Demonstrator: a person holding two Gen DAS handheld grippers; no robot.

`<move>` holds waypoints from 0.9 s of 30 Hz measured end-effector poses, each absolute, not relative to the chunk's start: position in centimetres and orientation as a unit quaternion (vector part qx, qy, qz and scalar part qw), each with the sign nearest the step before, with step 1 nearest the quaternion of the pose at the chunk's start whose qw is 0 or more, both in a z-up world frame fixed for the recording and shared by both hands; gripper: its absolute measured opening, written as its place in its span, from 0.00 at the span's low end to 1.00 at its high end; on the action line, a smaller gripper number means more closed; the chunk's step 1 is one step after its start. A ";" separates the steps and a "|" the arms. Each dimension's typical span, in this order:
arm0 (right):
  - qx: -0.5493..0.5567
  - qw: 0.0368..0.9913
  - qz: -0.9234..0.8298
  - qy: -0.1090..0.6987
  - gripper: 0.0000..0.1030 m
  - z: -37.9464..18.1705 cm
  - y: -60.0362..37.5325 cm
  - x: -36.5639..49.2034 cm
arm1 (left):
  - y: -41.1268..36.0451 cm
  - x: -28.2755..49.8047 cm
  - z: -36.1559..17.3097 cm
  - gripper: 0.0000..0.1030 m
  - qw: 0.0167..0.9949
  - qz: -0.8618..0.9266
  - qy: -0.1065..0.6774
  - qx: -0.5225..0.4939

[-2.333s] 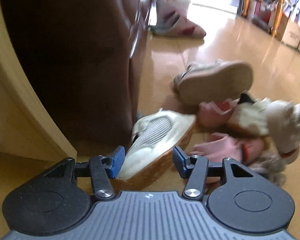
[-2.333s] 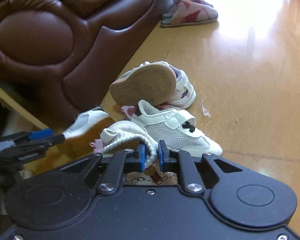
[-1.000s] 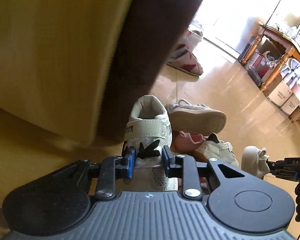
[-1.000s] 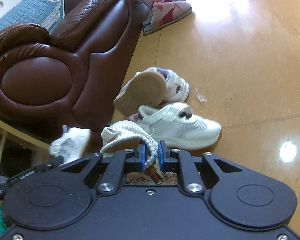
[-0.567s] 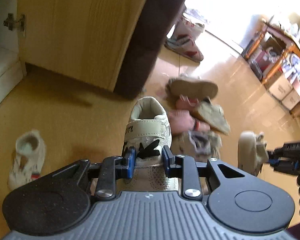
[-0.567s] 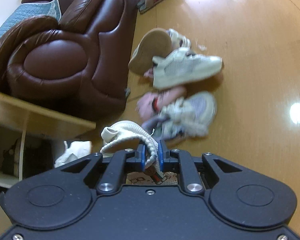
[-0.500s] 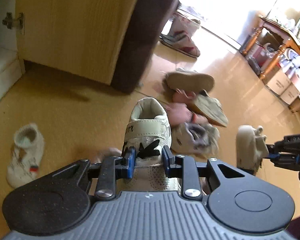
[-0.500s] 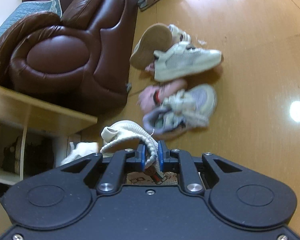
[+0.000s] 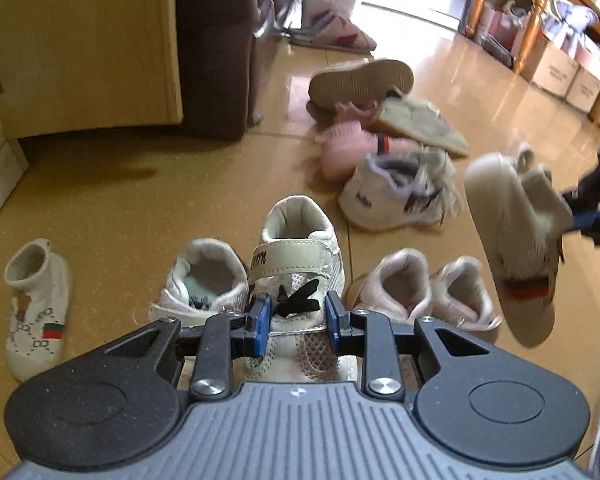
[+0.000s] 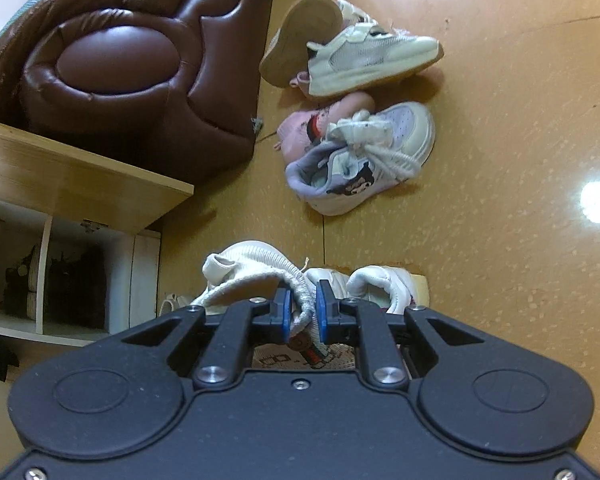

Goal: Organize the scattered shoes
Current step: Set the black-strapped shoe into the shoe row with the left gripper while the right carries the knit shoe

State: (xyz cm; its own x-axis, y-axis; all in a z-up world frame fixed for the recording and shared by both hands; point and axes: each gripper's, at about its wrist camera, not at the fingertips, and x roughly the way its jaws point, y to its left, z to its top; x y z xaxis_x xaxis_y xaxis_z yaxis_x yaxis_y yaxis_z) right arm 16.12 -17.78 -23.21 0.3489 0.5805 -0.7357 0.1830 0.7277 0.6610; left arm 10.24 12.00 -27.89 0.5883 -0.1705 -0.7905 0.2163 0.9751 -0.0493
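The left gripper [image 9: 294,318] is clamped on a strap sneaker [image 9: 300,256], heel pointing away, directly beside its mate [image 9: 204,280] in the floor row. The right gripper [image 10: 300,312] pinches a sock shoe [image 10: 252,268] by its cuff; its mate [image 9: 36,304] lies leftmost, nearer the left gripper.

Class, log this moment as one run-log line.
left gripper: shut on strap sneaker | right gripper: shut on sock shoe | pile: unsorted
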 end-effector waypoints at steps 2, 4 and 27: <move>0.344 0.741 0.135 0.560 0.13 -23.9 -17.4 16.4 | 11.4 9.7 -29.0 0.26 0.888 -0.114 0.441 0.063; 0.343 0.737 0.136 0.566 0.13 -24.7 -16.7 16.8 | 10.4 8.4 -30.3 0.27 0.890 -0.120 0.424 0.119; 0.338 0.741 0.133 0.565 0.13 -25.7 -16.1 17.8 | 9.6 8.6 -32.1 0.50 0.890 -0.063 0.433 0.126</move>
State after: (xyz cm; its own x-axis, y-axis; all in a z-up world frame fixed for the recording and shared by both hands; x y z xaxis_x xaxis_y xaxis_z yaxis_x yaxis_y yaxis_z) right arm 17.81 -16.14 -25.73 0.3257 0.5786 -0.7478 0.1858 0.7363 0.6506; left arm 8.62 9.57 -32.11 0.6168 -0.0033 -0.7871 0.2222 0.9601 0.1701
